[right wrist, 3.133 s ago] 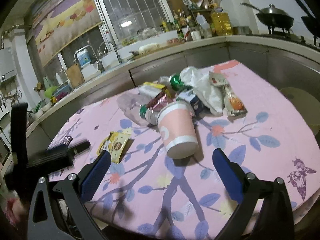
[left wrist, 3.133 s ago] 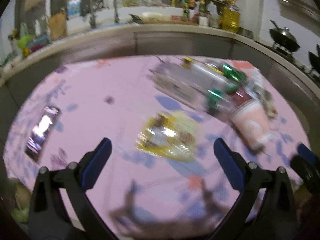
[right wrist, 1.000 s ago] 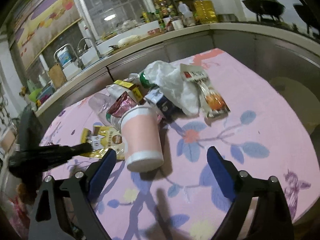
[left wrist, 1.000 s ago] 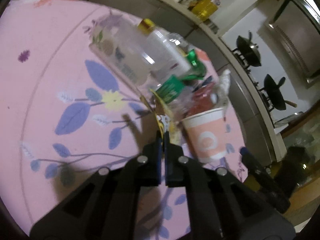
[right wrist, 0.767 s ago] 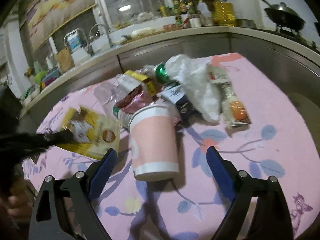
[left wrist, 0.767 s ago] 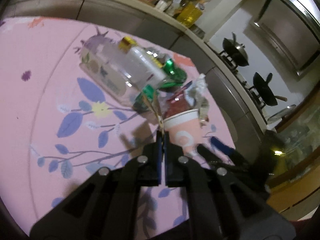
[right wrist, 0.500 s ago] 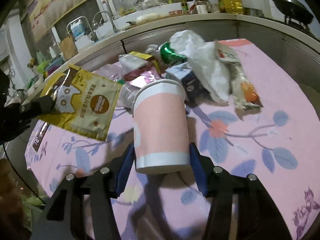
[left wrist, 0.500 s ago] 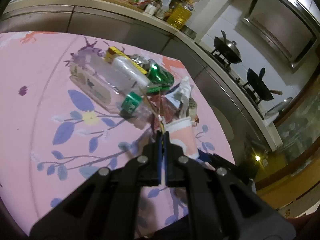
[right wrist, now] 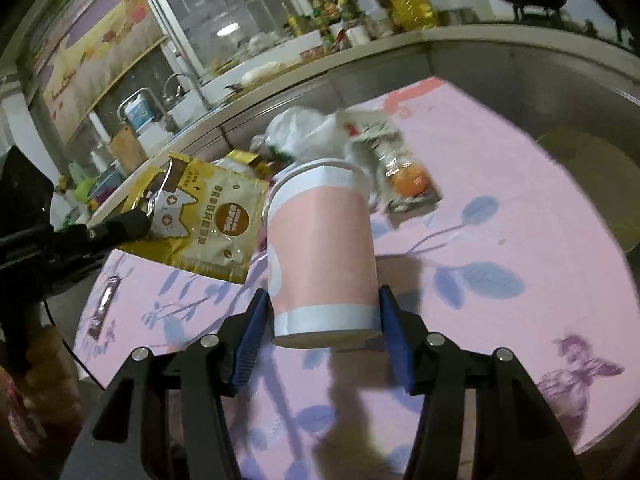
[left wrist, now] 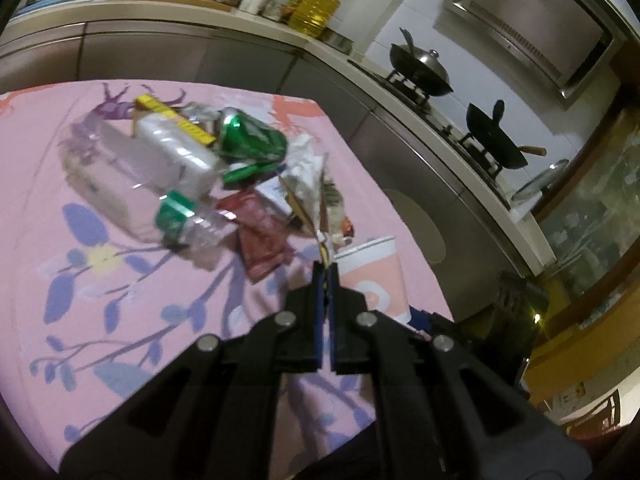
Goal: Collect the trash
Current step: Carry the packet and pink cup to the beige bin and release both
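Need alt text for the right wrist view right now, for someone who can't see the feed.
The right hand-held gripper is clamped on a pink-and-white paper cup above the pink floral tablecloth. To its left, the left hand-held gripper holds up a yellow foil snack pouch. Behind the cup lie a crumpled white plastic bag and other wrappers.

Left wrist view: rides above the left tool (left wrist: 326, 280), tilted down across the pink desk (left wrist: 60, 240) toward its far corner and the stove wall. Right wrist view: low and close over the near desk edge, facing the window and sink counter. Shared: pink cup (left wrist: 374, 276) (right wrist: 320, 248), trash pile (left wrist: 224, 164) (right wrist: 340, 136), yellow packet (right wrist: 200, 224)
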### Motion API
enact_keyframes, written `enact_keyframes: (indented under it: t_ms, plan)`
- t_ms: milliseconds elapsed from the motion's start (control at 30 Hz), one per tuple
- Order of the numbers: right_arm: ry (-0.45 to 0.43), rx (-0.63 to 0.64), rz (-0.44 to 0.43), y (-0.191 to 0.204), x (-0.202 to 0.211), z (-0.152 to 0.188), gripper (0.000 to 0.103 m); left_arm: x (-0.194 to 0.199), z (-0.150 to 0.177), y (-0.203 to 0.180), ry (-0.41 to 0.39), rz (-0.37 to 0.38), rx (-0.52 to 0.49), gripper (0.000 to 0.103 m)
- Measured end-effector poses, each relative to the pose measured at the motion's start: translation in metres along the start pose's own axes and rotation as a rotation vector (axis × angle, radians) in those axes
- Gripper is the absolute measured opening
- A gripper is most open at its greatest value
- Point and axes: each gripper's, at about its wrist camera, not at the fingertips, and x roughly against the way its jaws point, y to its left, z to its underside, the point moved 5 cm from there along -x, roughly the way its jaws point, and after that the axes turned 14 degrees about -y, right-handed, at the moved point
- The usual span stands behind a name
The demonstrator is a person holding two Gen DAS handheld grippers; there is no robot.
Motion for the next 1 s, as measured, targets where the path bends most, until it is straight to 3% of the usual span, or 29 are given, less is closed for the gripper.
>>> enact_keyframes:
  t_ms: [400,833,933,1000]
  plan:
    - [-0.133,-0.1,0.146,-0.088,0.027,-0.029,0.053,-0.105,-0.015,-0.088,0.096,0.13,-0.131,0.001]
    - [-0.24,-0.227,0.362,-0.217,0.033,-0.068,0.053,-0.261,-0.019,-0.191,0.207,0.24,-0.25,0.001]
    - [-0.245,-0.288,0.383,-0.239,0.028,-0.066,0.057,-0.297,-0.005,-0.195,0.271,0.175,-0.285,0.005]
    - [-0.259,-0.365,0.37,-0.252,0.027,-0.063,0.069,-0.315,0.005,-0.187,0.339,0.122,-0.278,0.006]
